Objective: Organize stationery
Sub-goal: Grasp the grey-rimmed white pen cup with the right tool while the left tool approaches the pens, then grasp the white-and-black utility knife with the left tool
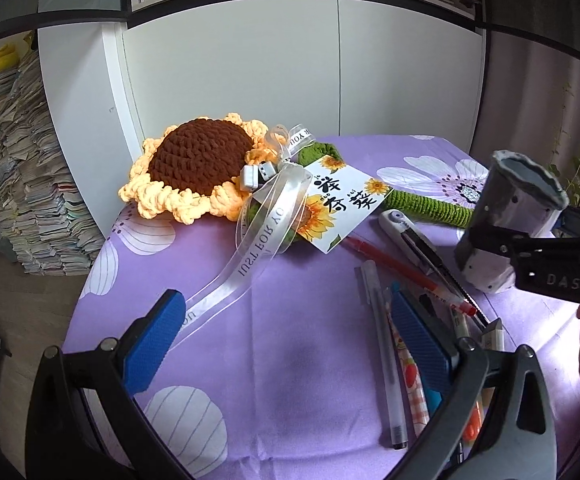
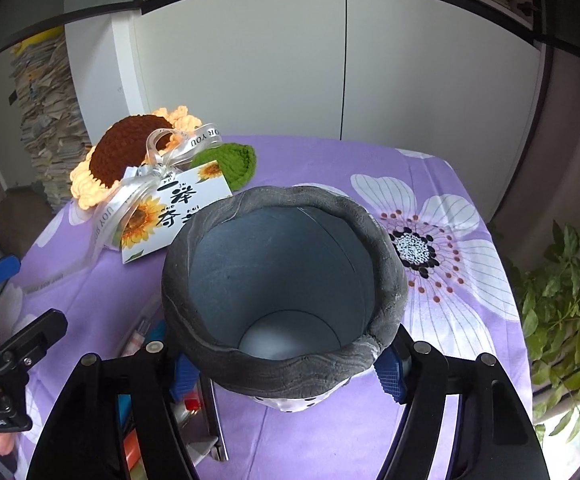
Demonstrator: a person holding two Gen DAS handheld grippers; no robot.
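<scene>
Purple floral tablecloth (image 1: pixel 250 320) covers a table in front of white cabinet doors (image 1: pixel 290 72); paper stacks on the floor at the left edge.

Right gripper (image 2: pixel 290 376) is clenched on a grey fabric-rimmed pen holder (image 2: pixel 282 280), blue pads pressing its sides low down. Holder looks upright, mouth open toward the camera, inside empty. In the left view the holder (image 1: pixel 510 216) sits at the table's right side, just beside the pens, likely held steady so pens can be dropped in.

Left gripper (image 1: pixel 290 344) is released, jaws wide, nothing between them. Its right pad (image 1: pixel 422 340) sits over the pen pile; whether it touches a pen I cannot tell.

Stationery lies loose on the cloth: red gel pen (image 1: pixel 406 272), clear grey pen (image 1: pixel 382 352), white utility knife (image 1: pixel 418 240), a patterned pen (image 1: pixel 410 376) and more partly hidden under the pad. None in the holder yet, so the task looks barely started.

Crochet sunflower (image 1: pixel 198 168) with ribbon (image 1: pixel 250 256) and a printed tag (image 1: pixel 338 204) lies at the far left, clear of the work, probably decoration only. Ribbon tail trails toward the left gripper and could snag.

Likely next step: left jaws close on one pen, lift, and tip it into the holder.
</scene>
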